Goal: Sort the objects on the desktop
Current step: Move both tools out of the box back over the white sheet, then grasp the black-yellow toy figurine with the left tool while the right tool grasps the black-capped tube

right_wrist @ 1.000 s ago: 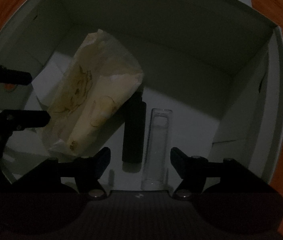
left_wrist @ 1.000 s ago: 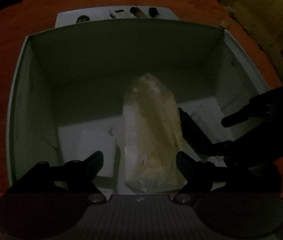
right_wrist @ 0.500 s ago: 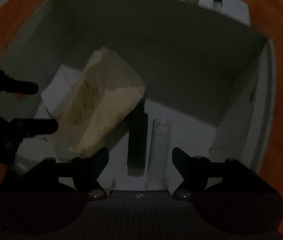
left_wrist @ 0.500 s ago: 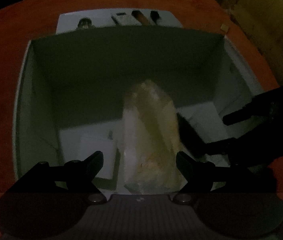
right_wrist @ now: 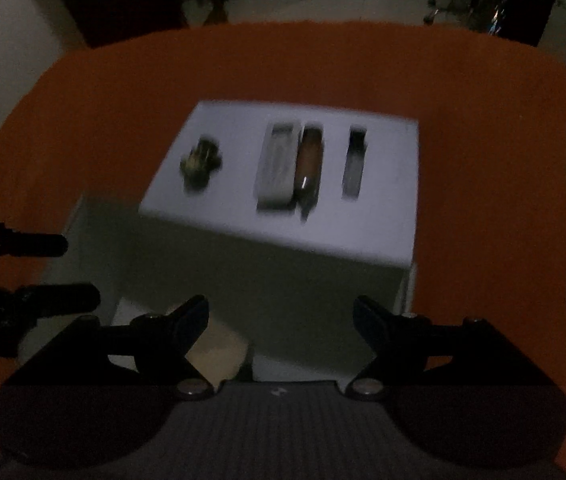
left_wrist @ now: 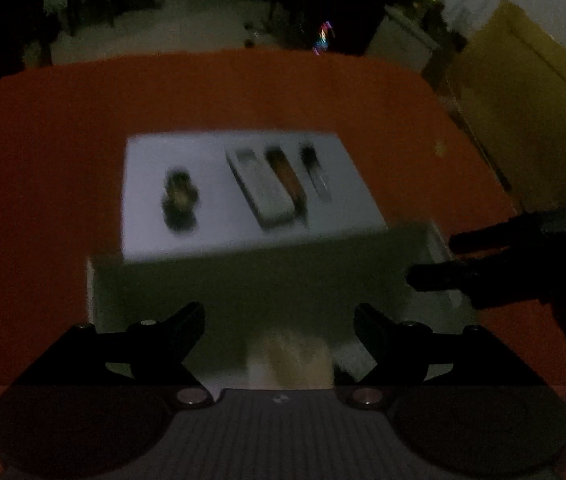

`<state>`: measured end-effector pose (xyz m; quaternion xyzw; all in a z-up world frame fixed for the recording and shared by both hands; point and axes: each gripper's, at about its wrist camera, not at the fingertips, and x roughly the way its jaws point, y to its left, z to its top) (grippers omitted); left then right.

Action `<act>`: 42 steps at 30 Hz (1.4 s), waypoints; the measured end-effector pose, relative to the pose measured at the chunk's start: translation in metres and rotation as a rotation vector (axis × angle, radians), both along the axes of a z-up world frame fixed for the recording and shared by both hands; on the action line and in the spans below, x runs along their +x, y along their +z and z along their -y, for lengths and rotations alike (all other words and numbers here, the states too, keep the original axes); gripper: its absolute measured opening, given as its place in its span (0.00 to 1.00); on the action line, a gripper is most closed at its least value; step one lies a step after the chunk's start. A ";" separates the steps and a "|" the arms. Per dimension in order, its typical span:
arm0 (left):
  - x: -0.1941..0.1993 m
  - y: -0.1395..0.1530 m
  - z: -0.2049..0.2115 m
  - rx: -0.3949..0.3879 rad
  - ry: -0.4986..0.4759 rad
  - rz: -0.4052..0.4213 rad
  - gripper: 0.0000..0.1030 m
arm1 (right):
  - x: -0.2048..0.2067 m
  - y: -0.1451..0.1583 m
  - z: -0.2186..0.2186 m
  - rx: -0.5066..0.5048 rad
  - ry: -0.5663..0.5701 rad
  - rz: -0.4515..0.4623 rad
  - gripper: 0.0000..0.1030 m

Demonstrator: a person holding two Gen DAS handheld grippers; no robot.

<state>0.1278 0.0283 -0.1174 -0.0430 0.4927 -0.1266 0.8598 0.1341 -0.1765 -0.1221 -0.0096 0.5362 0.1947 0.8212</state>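
Both grippers are open and empty above the near part of a white box (left_wrist: 243, 280) on an orange table. The left gripper (left_wrist: 279, 320) and right gripper (right_wrist: 281, 316) each point past the box's far wall (right_wrist: 283, 272). A pale crumpled bag (left_wrist: 291, 356) lies in the box below them; it also shows in the right wrist view (right_wrist: 219, 352). Beyond the box a white sheet (left_wrist: 211, 224) carries a small dark toy-like object (left_wrist: 179, 196), a white remote-like bar (left_wrist: 263, 184), a brown tube (left_wrist: 287, 176) and a small dark-capped vial (left_wrist: 315, 168).
The orange tablecloth (right_wrist: 483, 160) surrounds box and sheet. The right gripper's fingers (left_wrist: 463, 256) show at the right of the left wrist view; the left gripper's fingers (right_wrist: 43, 272) show at the left of the right wrist view. A yellow sofa (left_wrist: 523, 100) stands far right.
Both grippers have lifted up and tilted away from the box's inside; the view now takes in the far wall, the white sheet and the room. The bag stayed in the box.
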 end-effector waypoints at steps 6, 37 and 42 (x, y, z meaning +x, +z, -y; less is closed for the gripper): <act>0.040 0.000 -0.004 0.050 0.079 0.084 0.78 | 0.038 0.002 0.002 -0.005 -0.035 0.067 0.60; 0.164 -0.114 -0.028 0.190 0.065 -0.079 0.73 | 0.178 -0.113 0.002 -0.111 -0.185 -0.007 0.39; 0.168 -0.121 -0.019 0.227 0.081 -0.105 0.73 | 0.182 -0.118 -0.002 -0.102 -0.203 -0.026 0.39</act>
